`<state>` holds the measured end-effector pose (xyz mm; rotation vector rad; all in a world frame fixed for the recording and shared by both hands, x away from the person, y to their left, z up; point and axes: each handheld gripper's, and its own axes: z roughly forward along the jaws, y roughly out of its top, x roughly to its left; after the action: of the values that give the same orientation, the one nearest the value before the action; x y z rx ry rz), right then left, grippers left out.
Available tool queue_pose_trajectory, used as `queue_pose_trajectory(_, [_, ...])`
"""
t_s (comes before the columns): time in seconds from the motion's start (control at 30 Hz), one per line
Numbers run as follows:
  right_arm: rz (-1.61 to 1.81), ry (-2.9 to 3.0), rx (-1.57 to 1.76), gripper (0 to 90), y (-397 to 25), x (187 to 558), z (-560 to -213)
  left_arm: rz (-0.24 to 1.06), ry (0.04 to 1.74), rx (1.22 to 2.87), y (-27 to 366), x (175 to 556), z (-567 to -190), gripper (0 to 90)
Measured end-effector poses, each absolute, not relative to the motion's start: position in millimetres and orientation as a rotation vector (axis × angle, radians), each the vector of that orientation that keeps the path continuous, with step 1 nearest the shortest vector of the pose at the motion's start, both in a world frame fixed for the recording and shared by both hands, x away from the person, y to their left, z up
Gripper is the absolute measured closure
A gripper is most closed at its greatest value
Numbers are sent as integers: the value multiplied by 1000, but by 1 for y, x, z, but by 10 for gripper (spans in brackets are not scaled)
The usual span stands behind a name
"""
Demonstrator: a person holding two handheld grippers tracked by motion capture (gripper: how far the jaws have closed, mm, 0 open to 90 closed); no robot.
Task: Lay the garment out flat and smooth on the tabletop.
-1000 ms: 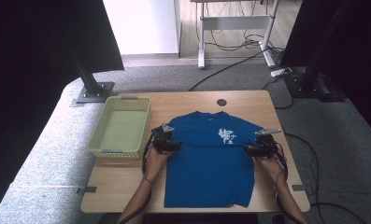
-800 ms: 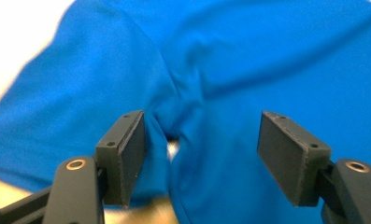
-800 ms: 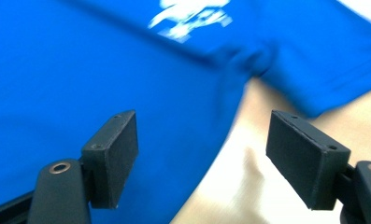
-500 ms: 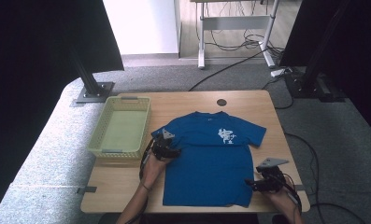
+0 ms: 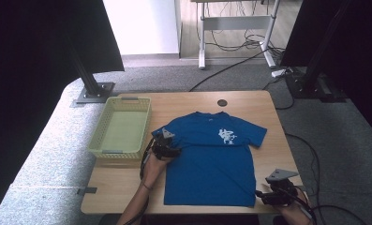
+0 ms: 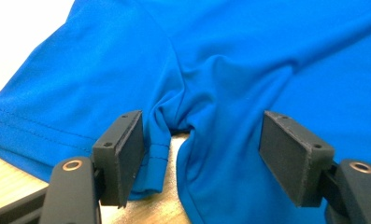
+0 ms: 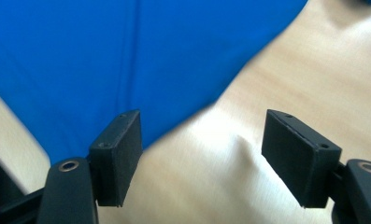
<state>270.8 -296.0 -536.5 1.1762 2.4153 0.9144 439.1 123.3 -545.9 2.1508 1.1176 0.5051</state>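
A blue T-shirt (image 5: 212,159) with a white chest print lies flat, front up, on the wooden table (image 5: 122,185). My left gripper (image 5: 169,151) rests at the shirt's left armpit, beside the sleeve. Its jaws stand open, with the bunched armpit fabric (image 6: 183,116) between them. My right gripper (image 5: 263,197) sits at the shirt's bottom right corner near the table's front edge. It is open too; the hem corner (image 7: 127,70) lies just ahead of its left jaw, with bare wood (image 7: 248,93) ahead of the right jaw.
A pale yellow-green basket (image 5: 122,127) stands empty at the table's left side. A dark round grommet (image 5: 222,102) sits near the far edge. Black stands and cables lie on the carpet beyond the table.
My right gripper has left the right sleeve and travelled down to the shirt's bottom right corner. The left gripper has stayed by the left sleeve.
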Motion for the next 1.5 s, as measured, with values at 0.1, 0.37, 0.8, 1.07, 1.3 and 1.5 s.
queue_pose_trajectory(0.1, [947,2396,1182,269,-294,284,-537,504,1098,2152,121,434,-543,304])
queue_pose_trajectory(0.37, [993,2353,1146,220,-275,327,-541,469,1040,2140,120,409,-540,286])
queue_pose_trajectory(0.8, [944,2409,1161,223,-273,318,-553,443,1045,2179,129,383,-548,249])
queue_pose_trajectory(1.07, [987,2352,1170,220,-276,326,-546,448,1037,2175,120,380,-550,228])
queue_pose_trajectory(1.3, [1016,2316,1192,206,-281,332,-546,439,1022,2155,124,373,-544,211])
queue_pose_trajectory(1.5, [1018,2288,1193,174,-289,331,-545,433,1005,2129,132,364,-536,200])
